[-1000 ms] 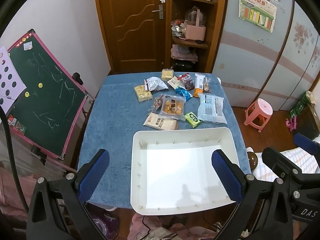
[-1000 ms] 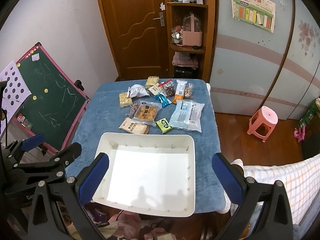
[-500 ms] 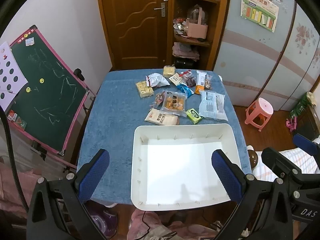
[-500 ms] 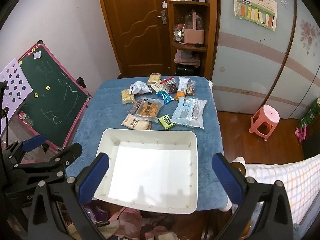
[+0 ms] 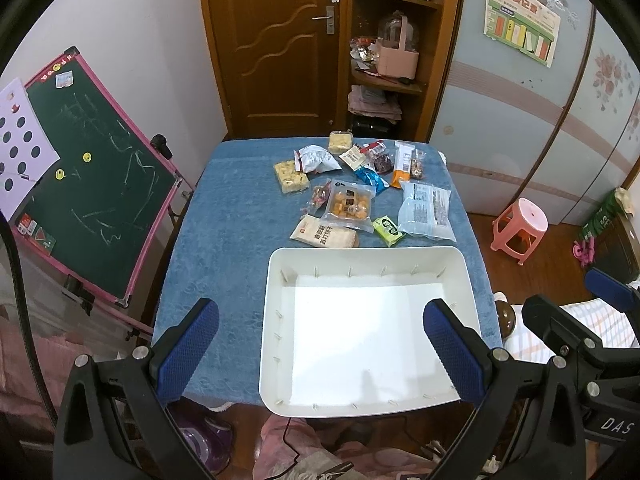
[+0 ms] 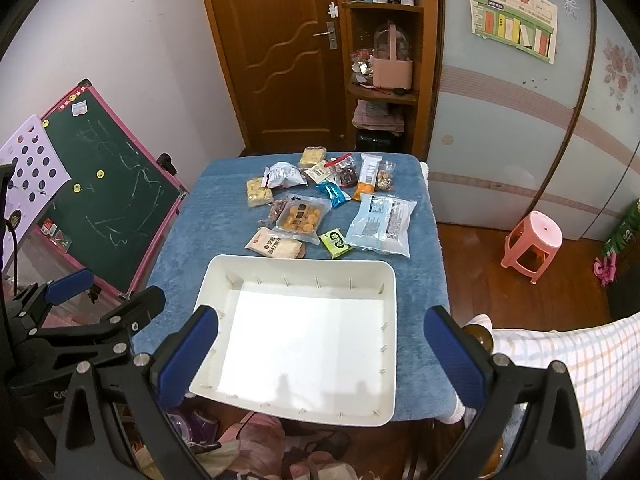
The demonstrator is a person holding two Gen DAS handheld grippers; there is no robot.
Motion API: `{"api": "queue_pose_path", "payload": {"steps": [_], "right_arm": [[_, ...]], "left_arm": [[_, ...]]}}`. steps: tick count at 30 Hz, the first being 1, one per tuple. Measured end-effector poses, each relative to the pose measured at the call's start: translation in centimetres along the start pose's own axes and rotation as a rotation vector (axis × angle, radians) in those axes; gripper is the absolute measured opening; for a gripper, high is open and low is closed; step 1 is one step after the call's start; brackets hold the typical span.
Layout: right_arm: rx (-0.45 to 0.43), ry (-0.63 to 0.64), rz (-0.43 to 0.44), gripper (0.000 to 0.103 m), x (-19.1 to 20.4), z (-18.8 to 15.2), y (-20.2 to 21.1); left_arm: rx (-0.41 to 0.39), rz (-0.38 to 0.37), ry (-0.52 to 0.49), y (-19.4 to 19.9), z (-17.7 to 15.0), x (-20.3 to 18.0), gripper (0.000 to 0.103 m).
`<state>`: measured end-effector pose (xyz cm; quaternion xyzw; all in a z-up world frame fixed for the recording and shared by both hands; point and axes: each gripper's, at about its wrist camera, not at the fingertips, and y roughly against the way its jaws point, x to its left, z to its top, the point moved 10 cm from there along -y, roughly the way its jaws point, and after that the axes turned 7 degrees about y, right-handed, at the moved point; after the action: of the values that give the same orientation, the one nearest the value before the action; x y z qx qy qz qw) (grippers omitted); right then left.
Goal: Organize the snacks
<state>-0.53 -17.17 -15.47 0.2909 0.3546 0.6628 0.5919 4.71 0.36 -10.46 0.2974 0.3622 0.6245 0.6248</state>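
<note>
Change: both views have drawn back and risen a little; the snacks sit smaller and farther off, nothing on the surface has shifted.
Left gripper (image 5: 320, 344): fingers wide apart, empty, held high off the near edge.
Right gripper (image 6: 322, 350): fingers likewise spread, holding nothing, beside its partner.
Bin (image 5: 276, 320): white, empty, at the near edge, overhanging slightly, within easy reach for dropping packets in.
Snacks (image 5: 350, 204): clustered toward the far edge, just beyond the bin.
Nearest packet: biscuit pack (image 5: 324, 237), almost touching the bin's far wall, likely the first pick.
</note>
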Motion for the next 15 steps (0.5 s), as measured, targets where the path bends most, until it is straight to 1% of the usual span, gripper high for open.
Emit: {"api": "queue_pose_path", "payload": {"steps": [9,15], "right_arm": [[-0.005,0.002,0.003,0.103,0.09,0.09,-0.05],[-0.012,0.007,0.028,0.103,0.33,-0.10,-0.24]], "left_arm": [[-0.004,0.006,0.004,0.11,0.02,-0.06,0.102],[-0.008,0.022,0.014,0.44,-0.16,-0.71,0.102]]}}
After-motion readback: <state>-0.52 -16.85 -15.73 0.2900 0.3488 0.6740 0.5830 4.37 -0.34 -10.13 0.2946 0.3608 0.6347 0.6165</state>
